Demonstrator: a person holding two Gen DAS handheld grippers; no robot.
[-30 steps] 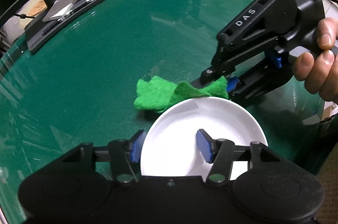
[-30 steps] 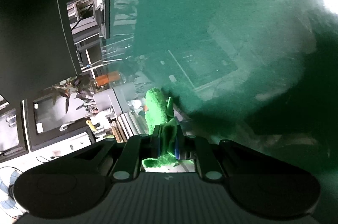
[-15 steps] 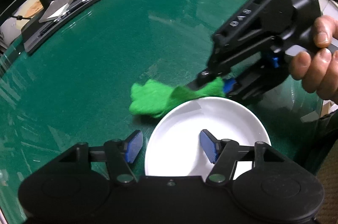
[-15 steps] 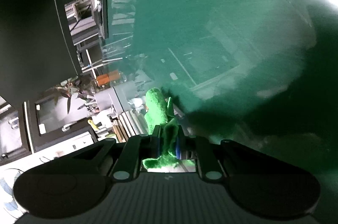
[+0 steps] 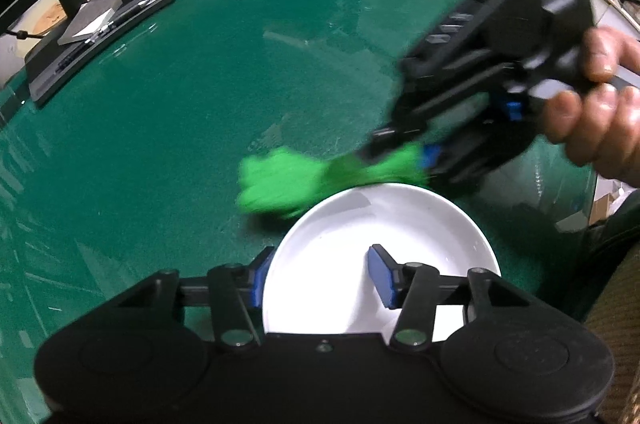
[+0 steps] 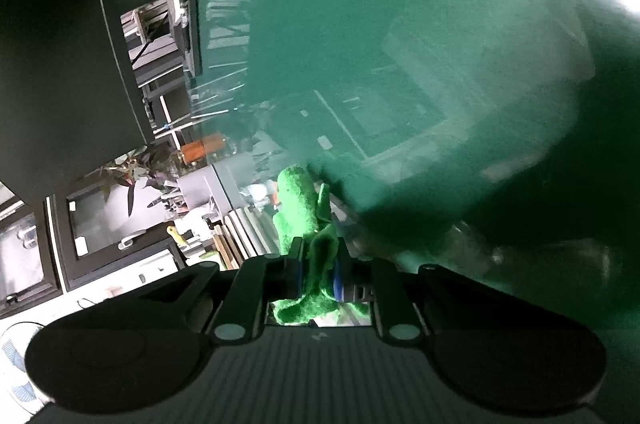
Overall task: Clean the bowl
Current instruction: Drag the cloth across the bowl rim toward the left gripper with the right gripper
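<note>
Since the earlier left wrist frame my left gripper (image 5: pixel 318 274) has drawn its blue pads in toward the rim of the white bowl (image 5: pixel 400 224), and the jaws are closing as I watch: one pad sits just outside the near-left rim, the other stands inside the bowl, so the wall is between them but I don't yet see them pressing on it. The bowl itself has not shifted on the green table (image 5: pixel 180 104). Across the bowl, the right gripper (image 5: pixel 420 156), carried by a hand (image 5: pixel 600 120), has lifted and is now blurred with motion; the green cloth (image 5: pixel 288 180) it holds trails off past the bowl's far-left rim, and I can't tell whether it touches the table there or hangs just above.

In the right wrist view little has changed. My right gripper (image 6: pixel 318 276) is nearly closed, its jaws clamped on a fold of the green cloth (image 6: pixel 300 200), with the rest of the cloth sticking out ahead over the table. The bowl is not in this view.

My reading: the cloth is secured and the bowl is about to be pinned by the rim, so wiping has not begun. The next move, I judge, is swinging the cloth over the far rim into the bowl once the left grip is firm.
</note>
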